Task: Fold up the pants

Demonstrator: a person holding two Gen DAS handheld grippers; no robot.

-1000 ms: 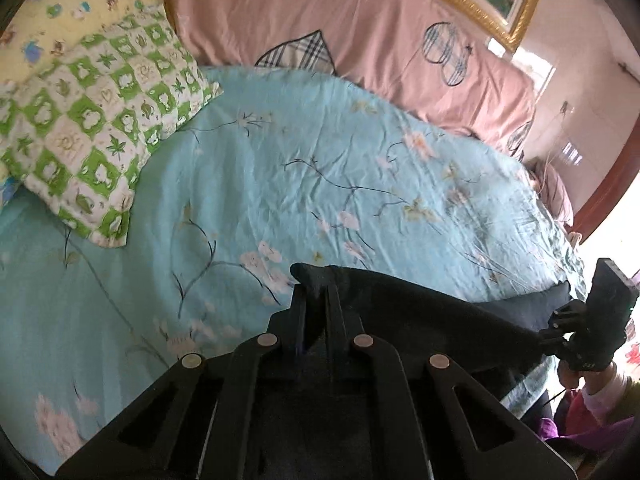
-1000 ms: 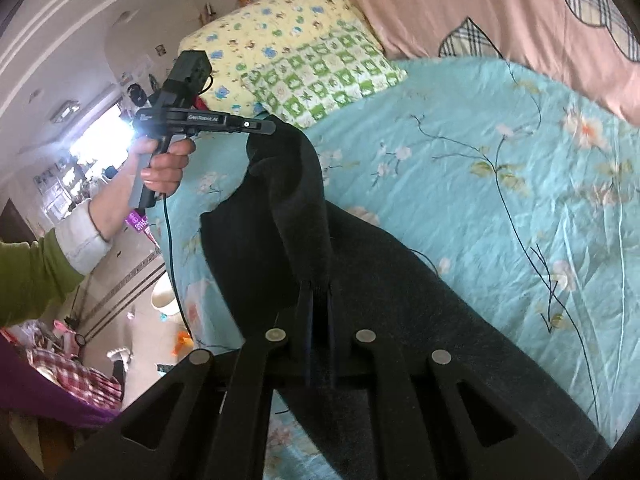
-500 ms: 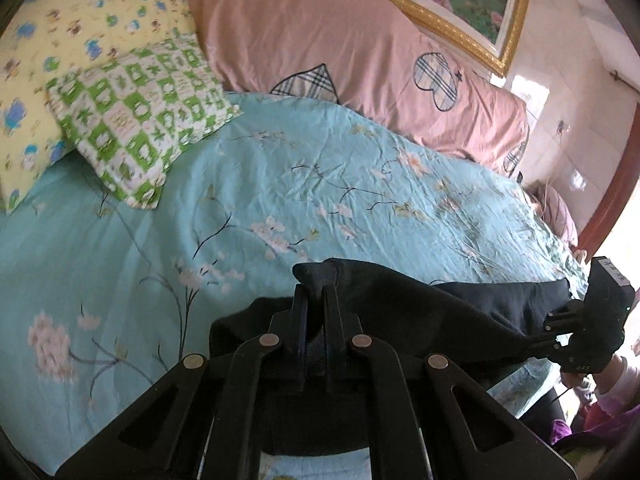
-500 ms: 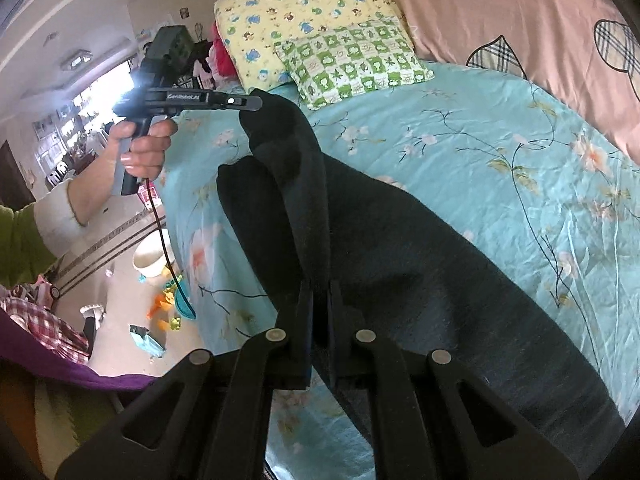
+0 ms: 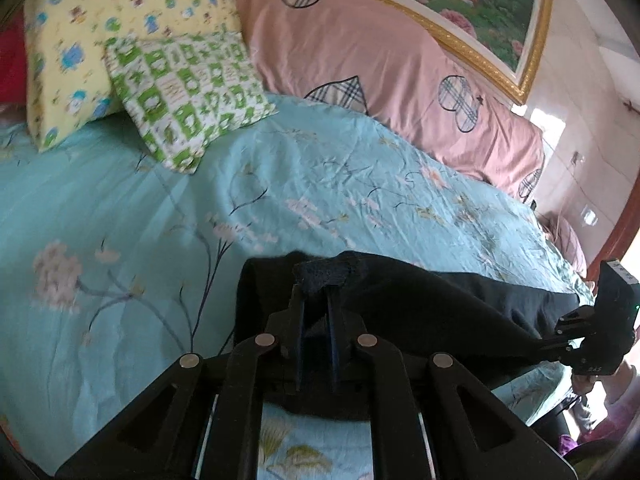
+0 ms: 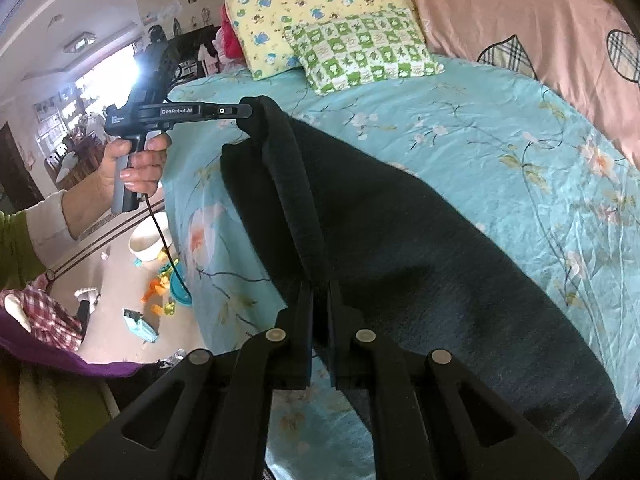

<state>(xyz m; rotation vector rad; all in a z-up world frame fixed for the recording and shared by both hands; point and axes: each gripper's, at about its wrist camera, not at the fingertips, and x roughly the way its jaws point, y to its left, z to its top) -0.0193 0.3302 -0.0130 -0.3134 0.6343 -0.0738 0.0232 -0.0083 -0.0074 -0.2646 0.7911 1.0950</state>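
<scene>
Beyond the black pants (image 5: pixel 420 304) we see open turquoise bedsheet (image 5: pixel 300 184), hemmed by the green checked pillow (image 5: pixel 188 92) and the pink quilt (image 5: pixel 380 64).

Pants (image 6: pixel 400 240) cut off at frame bottom, floor clutter (image 6: pixel 160 288) indistinct

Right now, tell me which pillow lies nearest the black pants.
The green-and-white checked pillow; it lies in front of the yellow cartoon-print pillow, closer to the black pants.

Black pants (image 6: pixel 400 240) lie stretched across the teal floral bedspread (image 6: pixel 500 140) (one edge lifted, folded over).
</scene>
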